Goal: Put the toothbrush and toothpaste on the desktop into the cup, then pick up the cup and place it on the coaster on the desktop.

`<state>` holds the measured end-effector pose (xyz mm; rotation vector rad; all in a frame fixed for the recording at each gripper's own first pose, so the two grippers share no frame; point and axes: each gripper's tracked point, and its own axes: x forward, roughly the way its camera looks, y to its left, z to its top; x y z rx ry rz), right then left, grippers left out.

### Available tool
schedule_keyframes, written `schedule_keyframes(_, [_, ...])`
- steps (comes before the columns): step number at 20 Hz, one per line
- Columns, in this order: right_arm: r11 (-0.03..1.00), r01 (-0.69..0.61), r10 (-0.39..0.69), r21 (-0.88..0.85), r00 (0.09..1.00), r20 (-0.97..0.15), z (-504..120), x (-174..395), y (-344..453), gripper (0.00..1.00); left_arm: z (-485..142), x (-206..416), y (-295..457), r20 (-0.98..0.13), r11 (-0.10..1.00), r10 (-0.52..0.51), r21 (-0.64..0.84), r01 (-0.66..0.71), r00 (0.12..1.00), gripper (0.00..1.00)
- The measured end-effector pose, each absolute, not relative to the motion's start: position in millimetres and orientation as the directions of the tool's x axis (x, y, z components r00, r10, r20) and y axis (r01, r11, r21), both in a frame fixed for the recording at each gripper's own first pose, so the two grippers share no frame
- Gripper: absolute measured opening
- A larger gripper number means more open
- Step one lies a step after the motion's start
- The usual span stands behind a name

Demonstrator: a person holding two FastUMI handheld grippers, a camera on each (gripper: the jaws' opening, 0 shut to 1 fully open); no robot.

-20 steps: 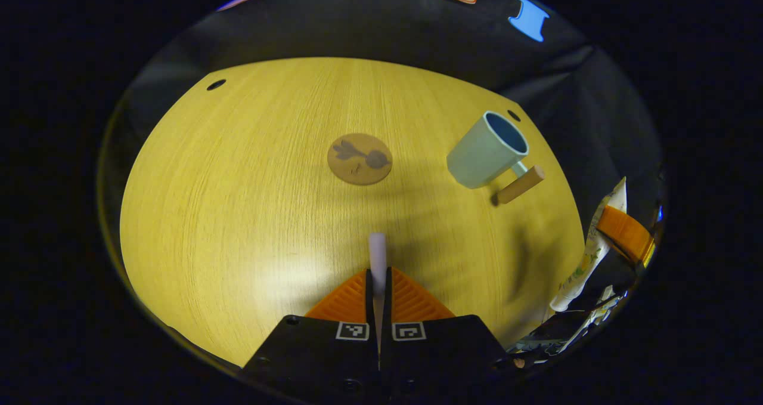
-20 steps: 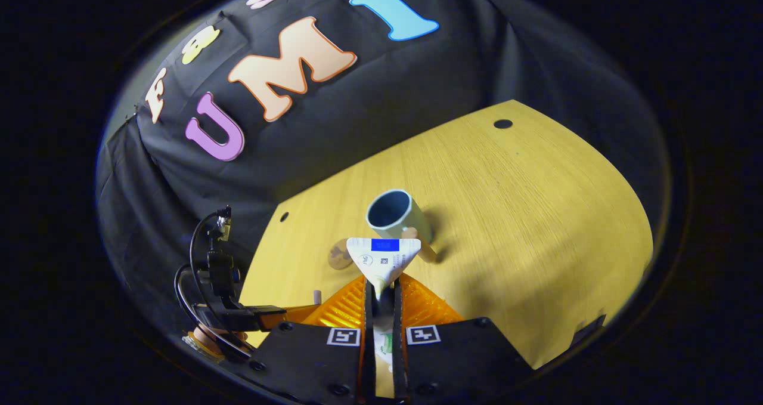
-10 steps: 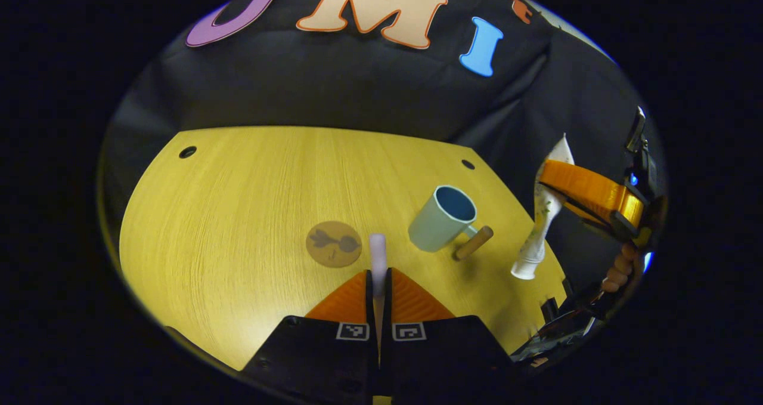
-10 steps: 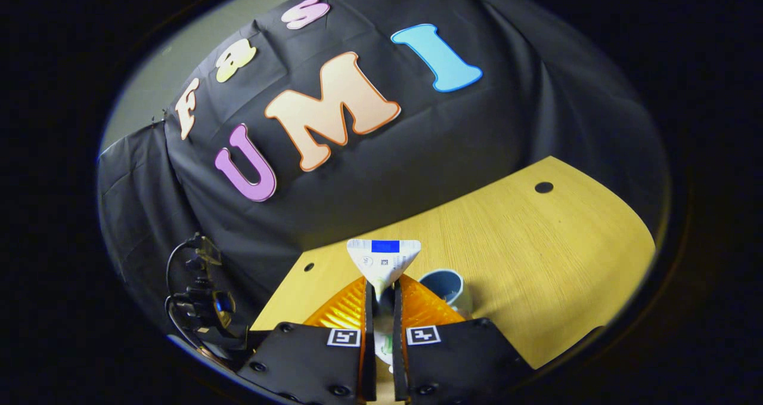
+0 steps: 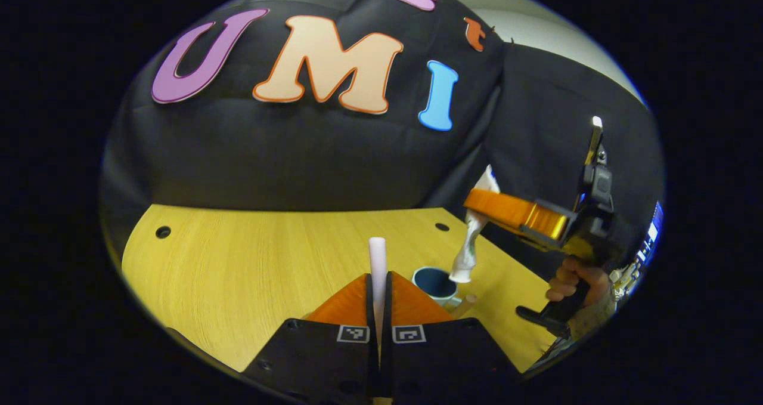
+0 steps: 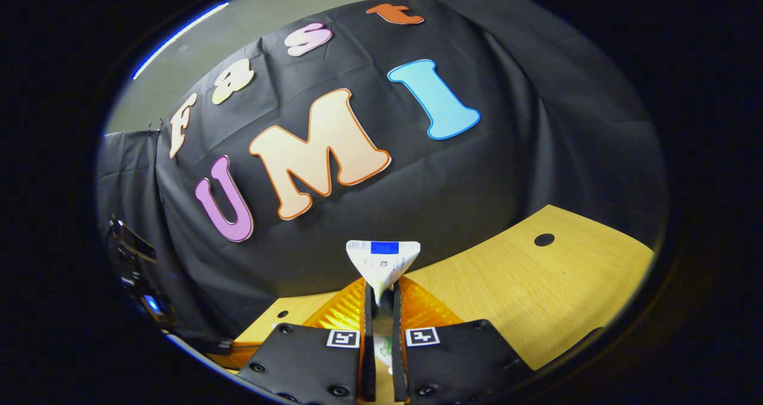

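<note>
**White tube poised above the cup**

White toothpaste [image 5: 471, 247] hung cap-down just over the blue cup [image 5: 435, 284] on the desk [image 5: 238, 262]. I judged it best to centre the cap over the mouth before loosening my right gripper [image 5: 486, 205], which pinched the tube. My left gripper [image 5: 378, 286] clamped the toothbrush [image 5: 377, 259], upright beside the cup.

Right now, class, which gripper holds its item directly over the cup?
The right gripper: its toothpaste hangs cap-down above the cup. The left gripper holds the toothbrush beside it.

Cup [image 5: 437, 283] sits on bench [image 5: 250, 262], right of centre. Toothpaste [image 5: 471, 244] hangs above cup's right rim. Toothbrush [image 5: 377, 262] left of cup.
</note>
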<state>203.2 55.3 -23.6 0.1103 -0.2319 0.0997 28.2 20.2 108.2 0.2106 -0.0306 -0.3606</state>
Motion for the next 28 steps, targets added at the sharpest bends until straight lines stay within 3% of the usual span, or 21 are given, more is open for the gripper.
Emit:
schedule_keyframes(6, [0.994, -0.039, 0.019, 0.099, 0.981, 0.194, -66.2, 230.3, 28.6, 0.14, 157.3, 50.8, -30.1, 0.171, 0.885, -0.451, 0.209, 0.415, 0.876, 0.0])
schedule_keyframes(10, [0.995, -0.032, 0.013, 0.099, 0.983, 0.185, -83.9, 233.0, 25.9, 0.15, 157.1, 59.7, -41.6, 0.21, 0.875, -0.482, 0.169, 0.454, 0.851, 0.0])
schedule_keyframes(12, [0.996, -0.057, 0.043, 0.07, 0.98, 0.193, -87.7, 228.2, 33.2, 0.21, 162.9, 62.2, -44.2, 0.229, 0.872, -0.488, 0.175, 0.457, 0.843, 0.0])
schedule_keyframes(13, [0.996, -0.068, 0.054, 0.062, 0.979, 0.195, -87.0, 224.1, 36.2, 0.17, 166.6, 62.0, -46.1, 0.24, 0.869, -0.493, 0.179, 0.461, 0.836, 0.0])
schedule_keyframes(15, [0.994, -0.096, 0.084, 0.058, 0.979, 0.183, -91.2, 219.6, 42.8, 0.29, 168.6, 64.4, -49.8, 0.249, 0.864, -0.502, 0.188, 0.467, 0.828, 0.0])
schedule_keyframes(18, [0.996, -0.085, 0.073, 0.039, 0.968, 0.242, -75.7, 201.4, 40.1, 0.91, 172.2, 66.5, -54.9, 0.259, 0.855, -0.518, 0.202, 0.478, 0.816, 0.0])
schedule_keyframes(22, [1.0, -0.009, 0.002, 0.019, 0.944, 0.33, -47.8, 165.2, 18.5, 0.99, 173.0, 69.8, -62.1, 0.265, 0.842, -0.538, 0.224, 0.491, 0.8, 0.0])
schedule_keyframes(25, [0.999, 0.032, -0.041, 0.03, 0.938, 0.344, -44.4, 143.6, 2.3, 0.94, 170.0, 75.7, -68.9, 0.259, 0.83, -0.555, 0.235, 0.506, 0.79, 0.0])
schedule_keyframes(27, [0.998, 0.061, -0.069, 0.033, 0.932, 0.355, -44.8, 131.3, -7.1, 0.98, 166.9, 79.4, -75.4, 0.263, 0.819, -0.571, 0.246, 0.518, 0.778, 0.0])
schedule_keyframes(28, [0.997, 0.074, -0.081, 0.033, 0.931, 0.356, -45.8, 127.6, -11.0, 0.94, 164.4, 81.4, -80.0, 0.26, 0.813, -0.58, 0.254, 0.525, 0.772, 0.0])
